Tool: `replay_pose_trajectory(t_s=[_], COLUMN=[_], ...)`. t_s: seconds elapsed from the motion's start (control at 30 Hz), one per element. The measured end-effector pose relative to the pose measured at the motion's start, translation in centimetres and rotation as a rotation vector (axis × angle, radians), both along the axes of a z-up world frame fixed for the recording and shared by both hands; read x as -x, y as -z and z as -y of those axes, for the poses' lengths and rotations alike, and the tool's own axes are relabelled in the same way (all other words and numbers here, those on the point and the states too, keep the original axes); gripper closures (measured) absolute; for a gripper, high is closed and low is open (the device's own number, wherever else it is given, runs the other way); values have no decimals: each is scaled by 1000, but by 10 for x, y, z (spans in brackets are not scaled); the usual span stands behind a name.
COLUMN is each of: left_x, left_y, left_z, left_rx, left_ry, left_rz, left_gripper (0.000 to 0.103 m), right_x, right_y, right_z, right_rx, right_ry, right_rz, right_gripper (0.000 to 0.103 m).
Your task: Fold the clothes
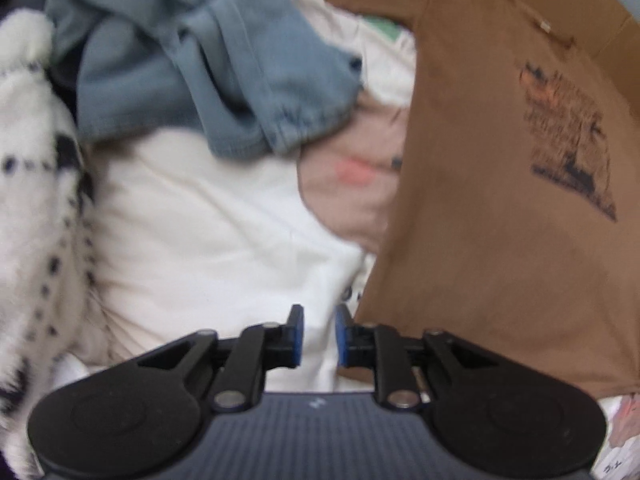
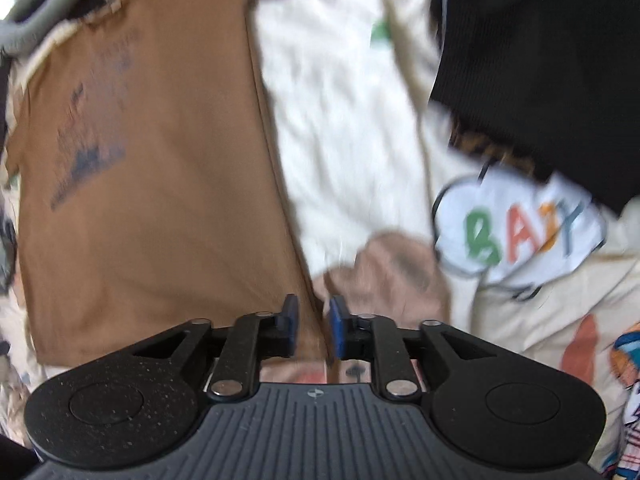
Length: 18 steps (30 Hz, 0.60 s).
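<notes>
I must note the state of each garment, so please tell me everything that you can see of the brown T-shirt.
The brown T-shirt is a soft knit, it seems cotton, with a dark, faded print on the chest. It lies spread out and mostly flat, print side up, its side edges straight as if folded in, on a heap of other clothes. A white garment lies along one side edge, a pinkish one at the other. No pads press on it in either view.

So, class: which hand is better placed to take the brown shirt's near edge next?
Right, probably: the right tool hangs open directly above the brown shirt edge; the left tool hangs over white cloth beside it.
</notes>
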State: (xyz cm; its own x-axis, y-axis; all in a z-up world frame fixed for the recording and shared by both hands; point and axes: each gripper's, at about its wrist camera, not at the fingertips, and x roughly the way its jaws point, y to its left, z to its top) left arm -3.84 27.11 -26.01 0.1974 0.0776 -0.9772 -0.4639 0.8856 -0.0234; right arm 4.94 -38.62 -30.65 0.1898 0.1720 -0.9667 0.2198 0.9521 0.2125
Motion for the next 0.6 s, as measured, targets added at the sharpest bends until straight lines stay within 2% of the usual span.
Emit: replay_pose_trajectory(t_s=[0.13, 0.23, 0.27, 0.3, 0.5, 0.53, 0.6], left_x=[-11, -15, -17, -20, -31, -33, -36], left_y=[-24, -51, -61, -70, -122, -130, -149], left_z=[-8, -13, -14, -14, -19, -20, -21], left_rx=[-22, -32, -39, -48, -71, -73, -82], left_ry=[5, 3, 2, 2, 30, 35, 50], left_rz=[53, 94, 107, 122, 196, 205, 224], left_gripper=[75, 63, 57, 53, 39, 37, 31], right_x=[-19, -27, -30, -33, -53, -55, -58], right_y=[-38, -69, -80, -91, -150, -161, -183], right_z=[0, 1, 2, 3, 8, 10, 13], right_rx=[11, 16, 12, 9, 10, 12, 7], right_ry=[43, 64, 71, 77, 91, 94, 99], right_rz=[105, 166, 182, 199, 280, 294, 321], right_gripper=[80, 75, 66, 62, 57, 55, 44])
